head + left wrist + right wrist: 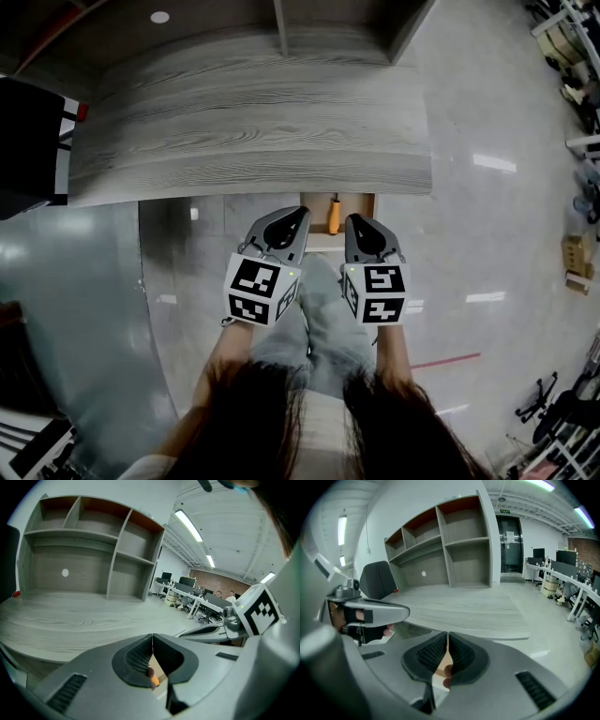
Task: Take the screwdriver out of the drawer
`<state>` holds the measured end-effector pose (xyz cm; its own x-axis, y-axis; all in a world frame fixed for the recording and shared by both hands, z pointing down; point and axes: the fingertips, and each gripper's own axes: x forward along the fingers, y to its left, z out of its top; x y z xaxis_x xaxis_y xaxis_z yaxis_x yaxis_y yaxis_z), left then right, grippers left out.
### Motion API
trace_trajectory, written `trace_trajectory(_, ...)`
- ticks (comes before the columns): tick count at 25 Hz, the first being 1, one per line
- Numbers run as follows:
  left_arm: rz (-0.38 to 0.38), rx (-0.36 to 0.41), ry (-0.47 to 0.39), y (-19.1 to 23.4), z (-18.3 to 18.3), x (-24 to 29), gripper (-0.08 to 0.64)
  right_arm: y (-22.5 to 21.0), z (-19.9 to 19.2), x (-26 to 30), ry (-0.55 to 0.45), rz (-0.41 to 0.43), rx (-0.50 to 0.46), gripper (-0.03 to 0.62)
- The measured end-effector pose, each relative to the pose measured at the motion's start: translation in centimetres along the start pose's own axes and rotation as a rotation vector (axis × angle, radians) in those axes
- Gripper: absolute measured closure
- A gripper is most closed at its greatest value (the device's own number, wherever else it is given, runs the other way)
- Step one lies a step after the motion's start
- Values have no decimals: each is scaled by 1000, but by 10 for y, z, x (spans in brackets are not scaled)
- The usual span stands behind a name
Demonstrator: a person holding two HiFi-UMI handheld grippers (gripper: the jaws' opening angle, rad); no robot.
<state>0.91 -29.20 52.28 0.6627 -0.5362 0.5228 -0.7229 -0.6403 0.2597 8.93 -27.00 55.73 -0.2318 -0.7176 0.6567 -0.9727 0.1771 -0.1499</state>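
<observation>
**Hovering Over the Open Drawer With Both Grippers Closed**

Seen only from the head view: the drawer (362, 202) standing open under the front edge of the grey desk top (253, 131), with the orange-handled screwdriver (333, 214) lying inside it. Held side by side above the drawer, the left gripper (299, 216) and the right gripper (353, 222), with the screwdriver handle showing between their tips.

Shown only by the gripper views: how the jaws stand. Left jaws pressed together tip to tip, gripping nothing; just a bit of orange handle visible below them through the gap. Right jaws also clenched and empty, with pale drawer wood behind them.
</observation>
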Motion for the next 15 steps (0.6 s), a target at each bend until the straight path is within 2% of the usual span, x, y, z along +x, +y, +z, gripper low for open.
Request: trace_trajectory(15,15,-56,73,20,-47,52,543,-11,-49,67,139,56,18,561)
